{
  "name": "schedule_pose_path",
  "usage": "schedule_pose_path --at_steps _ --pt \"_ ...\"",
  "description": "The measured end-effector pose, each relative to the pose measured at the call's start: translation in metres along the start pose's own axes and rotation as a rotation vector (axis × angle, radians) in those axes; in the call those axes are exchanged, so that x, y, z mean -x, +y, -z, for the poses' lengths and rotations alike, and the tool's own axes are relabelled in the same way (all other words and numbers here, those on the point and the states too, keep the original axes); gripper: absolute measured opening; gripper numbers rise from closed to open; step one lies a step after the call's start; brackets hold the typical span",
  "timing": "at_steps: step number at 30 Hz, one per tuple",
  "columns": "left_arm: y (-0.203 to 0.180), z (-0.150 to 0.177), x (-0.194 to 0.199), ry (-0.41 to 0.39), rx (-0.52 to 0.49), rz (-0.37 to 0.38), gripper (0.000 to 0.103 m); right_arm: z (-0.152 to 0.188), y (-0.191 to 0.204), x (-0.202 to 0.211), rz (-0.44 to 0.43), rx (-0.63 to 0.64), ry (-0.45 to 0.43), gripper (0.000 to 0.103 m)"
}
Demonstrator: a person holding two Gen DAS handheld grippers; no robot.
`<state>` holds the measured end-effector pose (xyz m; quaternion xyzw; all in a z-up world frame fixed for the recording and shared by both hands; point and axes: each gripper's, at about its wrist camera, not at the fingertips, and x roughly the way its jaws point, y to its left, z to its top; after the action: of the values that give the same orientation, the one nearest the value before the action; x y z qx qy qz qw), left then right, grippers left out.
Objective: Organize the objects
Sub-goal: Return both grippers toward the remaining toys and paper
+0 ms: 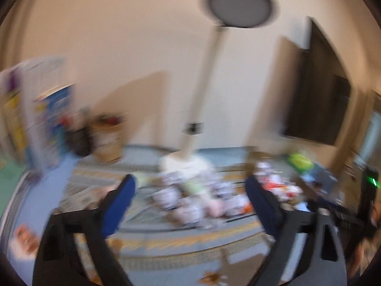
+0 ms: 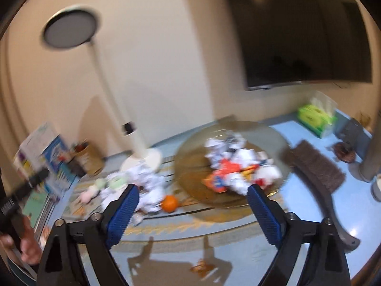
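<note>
A pile of crumpled white paper (image 2: 147,181) lies on the patterned mat, with an orange (image 2: 169,203) at its near edge. A round glass dish (image 2: 240,126) just right holds more crumpled paper and red-orange wrappers (image 2: 226,169). My right gripper (image 2: 193,200) hangs open above the mat in front of both, nothing between its blue pads. In the blurred left wrist view my left gripper (image 1: 193,193) is open too, with nothing in it, facing the paper pile (image 1: 190,197).
A white lamp (image 2: 142,152) stands behind the pile. A brown brush (image 2: 314,166) lies right of the dish; a green tissue box (image 2: 314,119) sits beyond it. Books and a pen pot (image 2: 88,157) crowd the left. A hand (image 2: 26,243) grips the other tool at the left edge.
</note>
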<state>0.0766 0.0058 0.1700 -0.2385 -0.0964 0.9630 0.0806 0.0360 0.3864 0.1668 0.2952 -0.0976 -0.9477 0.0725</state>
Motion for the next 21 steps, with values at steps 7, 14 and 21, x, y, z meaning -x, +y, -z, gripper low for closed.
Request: schedule_pose_path --at_steps 7,14,21 --pt "0.073 0.082 -0.053 0.149 0.071 -0.146 0.101 0.095 0.062 -0.064 -0.018 0.083 0.106 0.097" --pt "0.082 0.102 -0.068 0.171 0.101 -0.127 0.101 0.117 0.075 -0.090 0.055 0.150 0.118 0.097" --pt "0.082 0.101 -0.071 0.197 0.113 -0.125 0.101 0.122 0.087 -0.099 0.083 0.218 0.173 0.097"
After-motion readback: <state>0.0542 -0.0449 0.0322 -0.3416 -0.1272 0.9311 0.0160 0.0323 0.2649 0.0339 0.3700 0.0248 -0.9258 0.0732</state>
